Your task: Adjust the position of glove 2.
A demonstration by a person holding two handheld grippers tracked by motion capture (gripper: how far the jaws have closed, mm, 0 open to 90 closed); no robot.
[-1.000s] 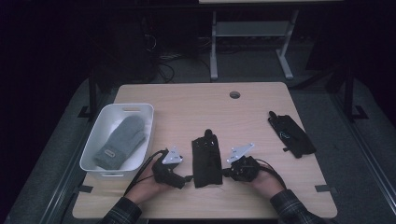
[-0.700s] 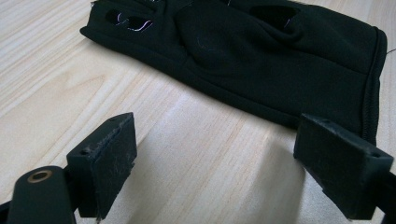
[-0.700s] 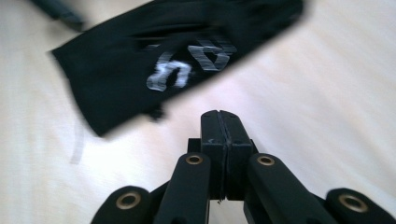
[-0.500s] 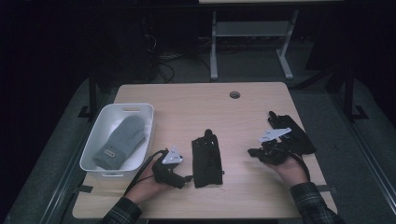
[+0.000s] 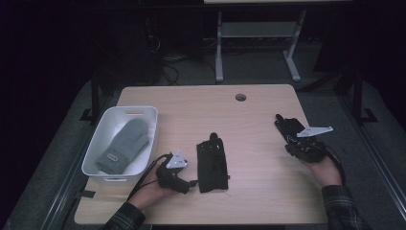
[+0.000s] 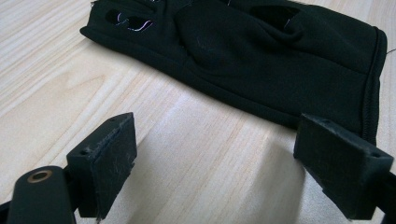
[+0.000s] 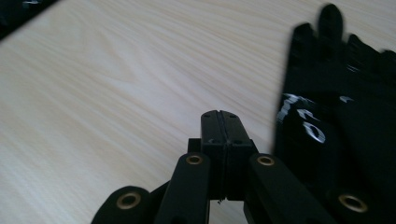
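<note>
A black fingerless glove (image 5: 212,162) lies flat on the surface, cuff nearest the person. The left gripper (image 5: 181,173), just beside the glove, has its jaws spread wide and empty. The right gripper (image 5: 298,147), well away from it, has its jaws pressed together.

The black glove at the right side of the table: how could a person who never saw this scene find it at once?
Start at the wooden table and go to its right edge, far from the white tub holding a grey mitten. The black glove lies flat there, just ahead of the shut right gripper. Unlike the plain black glove in the middle, it carries white markings.
</note>
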